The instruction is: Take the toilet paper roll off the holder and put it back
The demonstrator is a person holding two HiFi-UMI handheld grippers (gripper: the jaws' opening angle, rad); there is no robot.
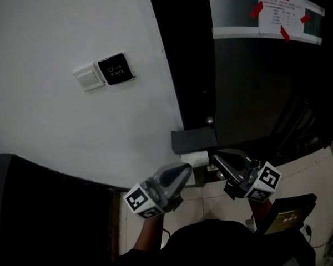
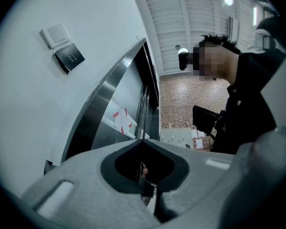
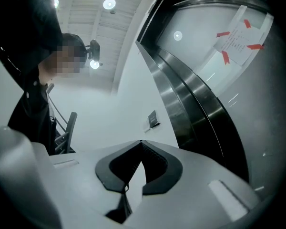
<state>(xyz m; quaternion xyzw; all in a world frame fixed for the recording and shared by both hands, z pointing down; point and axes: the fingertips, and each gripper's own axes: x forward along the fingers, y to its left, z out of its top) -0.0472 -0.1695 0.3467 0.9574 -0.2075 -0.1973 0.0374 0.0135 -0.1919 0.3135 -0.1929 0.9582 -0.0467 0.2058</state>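
Office entrance, exit button point(image 1: 116, 69), glass door point(image 1: 250, 76)

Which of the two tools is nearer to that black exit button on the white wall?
Left. The left tool sits below the exit button, slightly to its right. The right tool is further right, in front of the dark door.
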